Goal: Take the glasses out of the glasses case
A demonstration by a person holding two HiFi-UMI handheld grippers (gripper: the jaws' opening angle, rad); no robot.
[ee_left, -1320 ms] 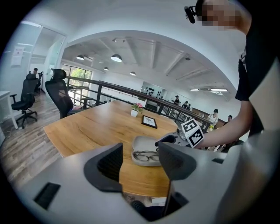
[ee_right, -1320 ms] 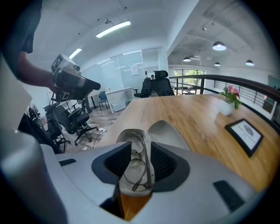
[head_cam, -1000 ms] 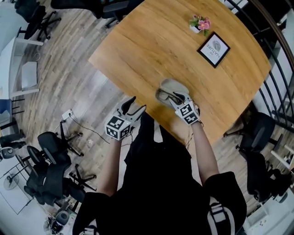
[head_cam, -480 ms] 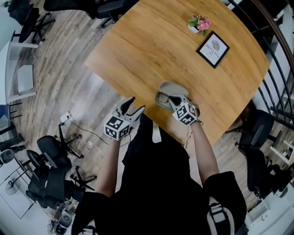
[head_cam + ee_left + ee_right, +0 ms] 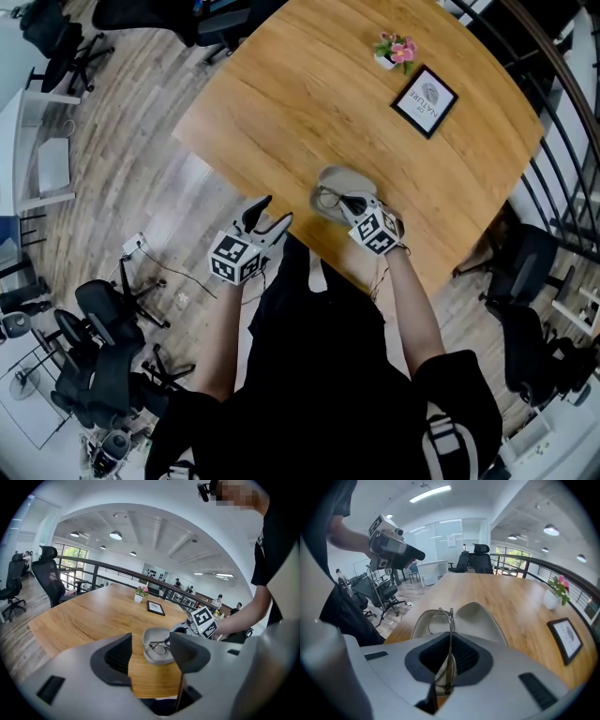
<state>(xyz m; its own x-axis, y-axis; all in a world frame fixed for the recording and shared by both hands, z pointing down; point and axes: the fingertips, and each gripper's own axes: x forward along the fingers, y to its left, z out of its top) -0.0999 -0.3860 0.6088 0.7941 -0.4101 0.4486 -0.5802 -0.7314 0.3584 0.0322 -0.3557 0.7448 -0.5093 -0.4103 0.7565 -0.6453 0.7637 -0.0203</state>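
The right gripper [image 5: 349, 202] [image 5: 449, 657], jaws having just closed, pinches the glasses [image 5: 329, 199] [image 5: 449, 619] [image 5: 158, 645] by the thin frame inside the open glasses case [image 5: 343, 177] [image 5: 483, 617] [image 5: 151, 636]; the left gripper [image 5: 268, 217] [image 5: 151, 656] hovers left of the case, jaws apart, holding nothing

Framed card [image 5: 424, 100]; flowers [image 5: 395, 49] (pink) beside.

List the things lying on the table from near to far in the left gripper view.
glasses case → picture frame → flower pot
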